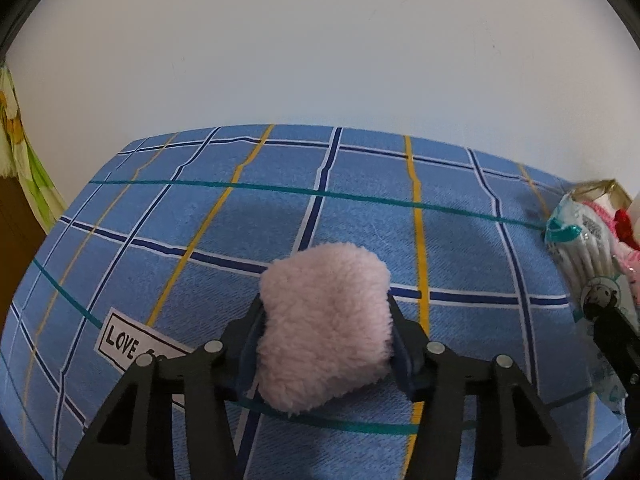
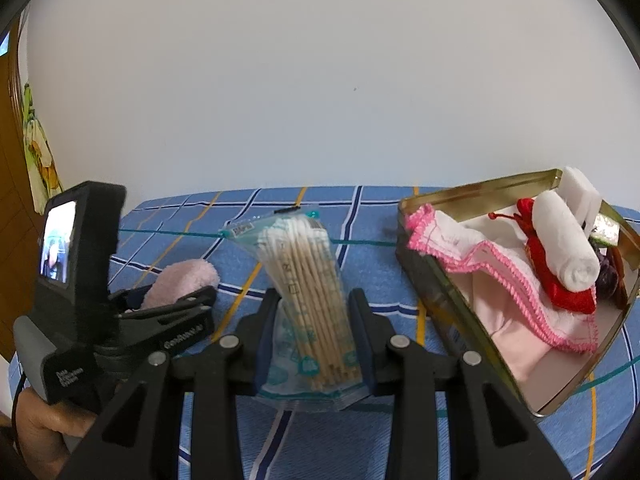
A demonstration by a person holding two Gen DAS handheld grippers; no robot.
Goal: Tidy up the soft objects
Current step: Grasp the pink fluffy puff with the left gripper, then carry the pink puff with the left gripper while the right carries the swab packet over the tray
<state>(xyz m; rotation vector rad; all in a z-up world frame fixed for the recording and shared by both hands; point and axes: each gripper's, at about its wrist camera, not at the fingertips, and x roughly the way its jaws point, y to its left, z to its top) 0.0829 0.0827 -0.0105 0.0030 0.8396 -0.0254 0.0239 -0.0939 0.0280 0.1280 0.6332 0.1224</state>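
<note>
A pink fluffy pad (image 1: 326, 276) lies on the blue checked cloth (image 1: 360, 208). My left gripper (image 1: 324, 304) is shut on it, one pad pressing into each side of the fluff. The right wrist view shows that gripper (image 2: 176, 304) from the side, with the pink pad (image 2: 180, 280) poking out of it. My right gripper (image 2: 314, 296) is shut on a clear bag of cotton swabs (image 2: 300, 256), held upright above the cloth. The same bag (image 1: 584, 256) shows at the right edge of the left wrist view.
A gold tin tray (image 2: 480, 192) stands at the right, holding a pink-edged white cloth (image 2: 480, 256), a red pouch (image 2: 560, 280), a rolled white towel (image 2: 564, 232) and a white block (image 2: 580, 184). A "LOVE" label (image 1: 128, 344) is on the cloth. A white wall stands behind.
</note>
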